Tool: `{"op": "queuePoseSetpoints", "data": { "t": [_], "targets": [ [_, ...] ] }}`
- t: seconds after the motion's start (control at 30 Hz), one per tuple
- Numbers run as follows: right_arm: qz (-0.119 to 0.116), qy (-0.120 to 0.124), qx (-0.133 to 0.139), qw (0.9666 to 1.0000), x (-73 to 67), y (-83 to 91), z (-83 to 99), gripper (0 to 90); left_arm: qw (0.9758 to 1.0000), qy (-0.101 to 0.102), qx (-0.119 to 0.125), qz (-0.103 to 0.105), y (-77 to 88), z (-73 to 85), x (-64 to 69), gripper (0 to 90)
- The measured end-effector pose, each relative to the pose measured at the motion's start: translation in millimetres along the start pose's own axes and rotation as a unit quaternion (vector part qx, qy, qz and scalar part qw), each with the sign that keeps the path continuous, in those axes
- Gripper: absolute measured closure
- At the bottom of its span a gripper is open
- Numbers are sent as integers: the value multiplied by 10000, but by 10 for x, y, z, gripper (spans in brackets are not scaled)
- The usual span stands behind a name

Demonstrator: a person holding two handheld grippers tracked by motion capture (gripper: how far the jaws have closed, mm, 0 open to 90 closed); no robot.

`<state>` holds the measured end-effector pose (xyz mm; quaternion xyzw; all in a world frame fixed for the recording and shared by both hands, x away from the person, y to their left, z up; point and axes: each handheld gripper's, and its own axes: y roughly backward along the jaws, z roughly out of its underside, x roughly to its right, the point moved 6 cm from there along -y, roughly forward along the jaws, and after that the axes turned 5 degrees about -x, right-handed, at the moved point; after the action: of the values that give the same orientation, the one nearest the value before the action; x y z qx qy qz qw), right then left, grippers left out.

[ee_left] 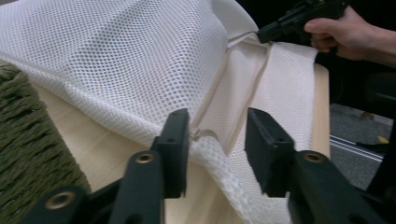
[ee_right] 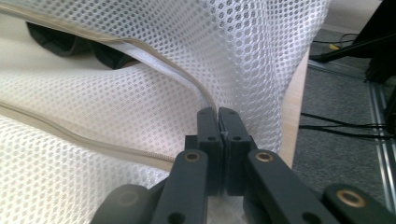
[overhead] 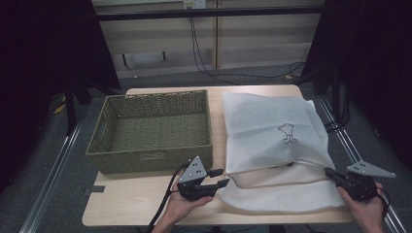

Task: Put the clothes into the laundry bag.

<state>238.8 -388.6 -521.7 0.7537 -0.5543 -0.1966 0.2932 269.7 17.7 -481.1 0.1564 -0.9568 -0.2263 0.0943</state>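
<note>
High view: a white mesh bag (overhead: 272, 141) lies on the right half of the tabletop (overhead: 136, 204), just beside a green woven basket (overhead: 153, 131). At the bag's near left corner the left gripper (overhead: 219, 177) has its fingers (ee_left: 173, 149) apart, the bag's rolled edge lying between them with no pad pressing on it. At the bag's right edge the right gripper (overhead: 331, 172) has its fingers (ee_right: 208, 140) clamped together on the mesh by the zipper (ee_right: 154, 58), whose mouth gapes open with something dark inside.
</note>
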Motion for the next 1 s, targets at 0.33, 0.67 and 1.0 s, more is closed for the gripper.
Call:
{"op": "queuePoseSetpoints", "data": {
  "t": [0.33,0.67,1.0],
  "targets": [
    [157,-211,107,9996,48,98,31,553,9977,-478,-481,-37,-506,-19,-7,560],
    [66,-489,-276,9984,103,-84,224,573,9828,-484,-1617,-751,-694,278,-226,794],
    [164,-396,-382,9984,190,-204,94,762,9872,-337,-1447,-587,-510,395,-161,833]
  ]
}}
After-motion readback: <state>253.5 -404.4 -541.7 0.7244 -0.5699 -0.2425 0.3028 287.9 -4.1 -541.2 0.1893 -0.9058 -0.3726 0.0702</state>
